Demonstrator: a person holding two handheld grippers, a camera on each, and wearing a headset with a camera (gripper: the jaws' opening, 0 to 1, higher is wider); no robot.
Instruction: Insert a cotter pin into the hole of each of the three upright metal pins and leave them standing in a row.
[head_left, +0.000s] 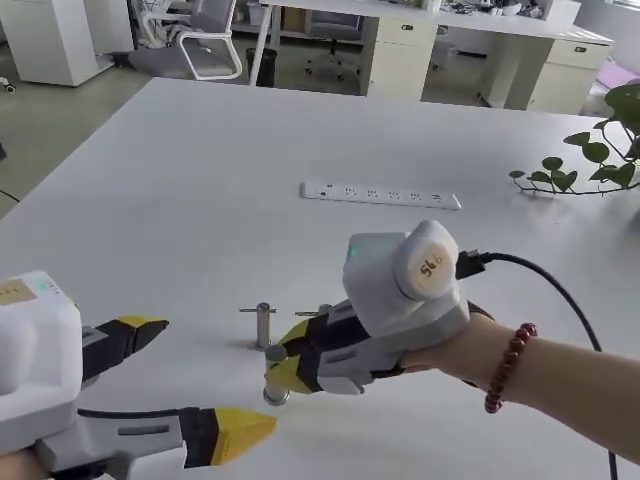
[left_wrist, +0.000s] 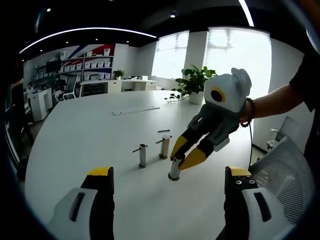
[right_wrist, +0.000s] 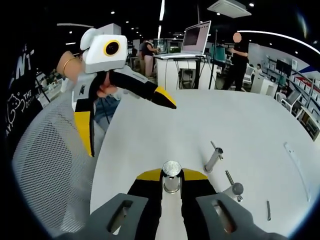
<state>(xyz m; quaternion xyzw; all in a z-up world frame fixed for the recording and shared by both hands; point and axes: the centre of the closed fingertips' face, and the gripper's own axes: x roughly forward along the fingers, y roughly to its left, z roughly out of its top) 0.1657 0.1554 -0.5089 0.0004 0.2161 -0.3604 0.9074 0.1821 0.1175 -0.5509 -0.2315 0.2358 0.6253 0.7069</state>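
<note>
Three upright metal pins stand close together on the white table (head_left: 200, 180). The nearest pin (head_left: 275, 394) (right_wrist: 171, 176) sits between the jaws of my right gripper (head_left: 281, 366) (right_wrist: 171, 175), which is shut on it. Behind it, a second pin (head_left: 263, 326) (left_wrist: 143, 155) carries a cotter pin through its hole. So does the third pin (left_wrist: 165, 146) (right_wrist: 233, 189), half hidden behind the right gripper in the head view. A loose cotter pin (left_wrist: 163, 131) (right_wrist: 268, 210) lies flat beyond them. My left gripper (head_left: 200, 377) (left_wrist: 169, 171) hovers open and holds nothing, short of the pins.
A white power strip (head_left: 380, 195) lies across the table's middle. A potted plant (head_left: 600, 160) leans in at the right edge. A mesh chair back (right_wrist: 50, 175) stands off the near side. Desks and chairs stand beyond the far edge.
</note>
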